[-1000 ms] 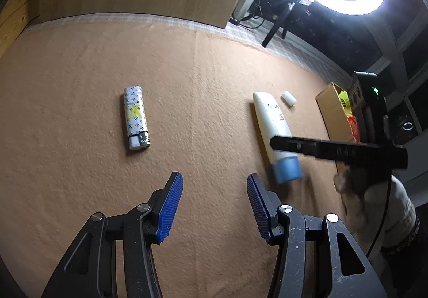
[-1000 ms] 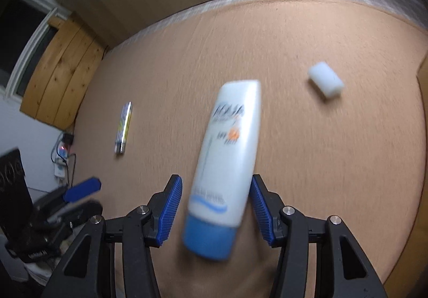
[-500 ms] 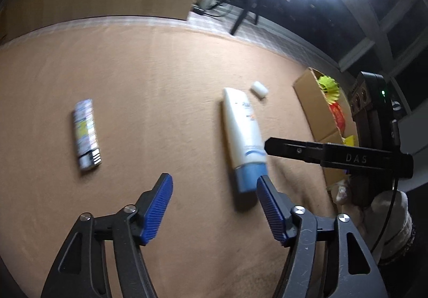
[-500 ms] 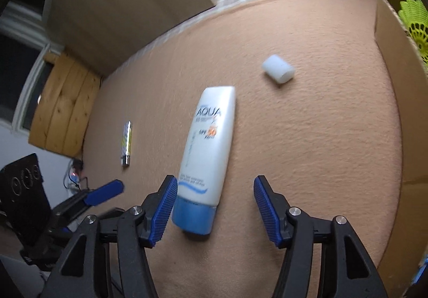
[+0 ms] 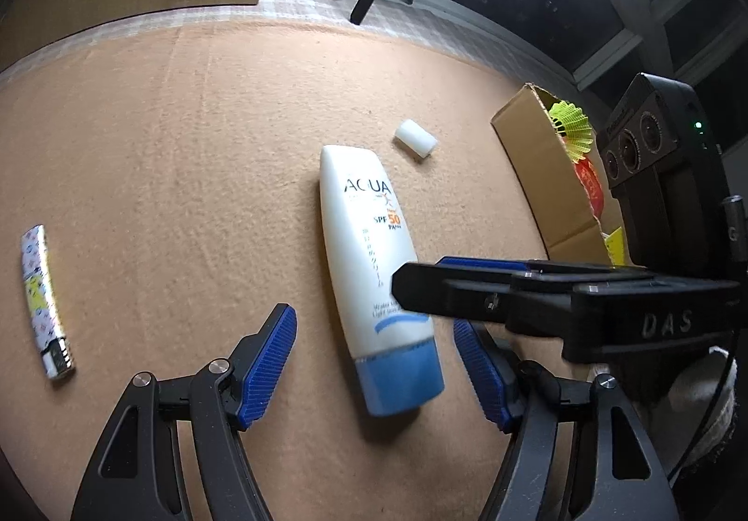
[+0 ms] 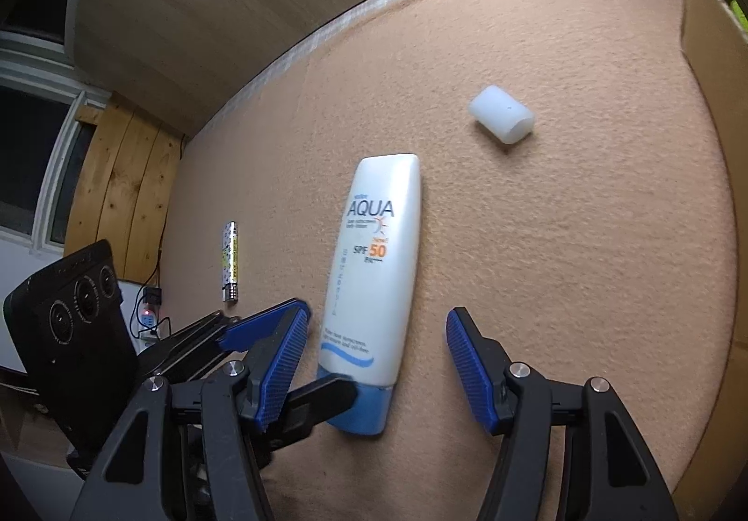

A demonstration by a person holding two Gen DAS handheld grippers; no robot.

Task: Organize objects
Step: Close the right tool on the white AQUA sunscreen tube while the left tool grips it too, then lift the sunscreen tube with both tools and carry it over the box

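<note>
A white sunscreen tube with a blue cap lies flat on the tan felt, cap end towards me. My left gripper stands open astride the cap end, its pads clear of the tube. My right gripper is open too, with the tube's lower part between its pads and untouched. In the left wrist view the right gripper reaches in from the right, over the tube. One of the left gripper's fingers lies against the blue cap in the right wrist view.
A patterned lighter lies to the left. A small white cap sits beyond the tube. An open cardboard box with yellow and red items stands on the right. A wooden board leans at the back.
The right jaws spread and drew off the tube, which now rests still. My left gripper swung right from near the lighter to the tube and opened wider.
</note>
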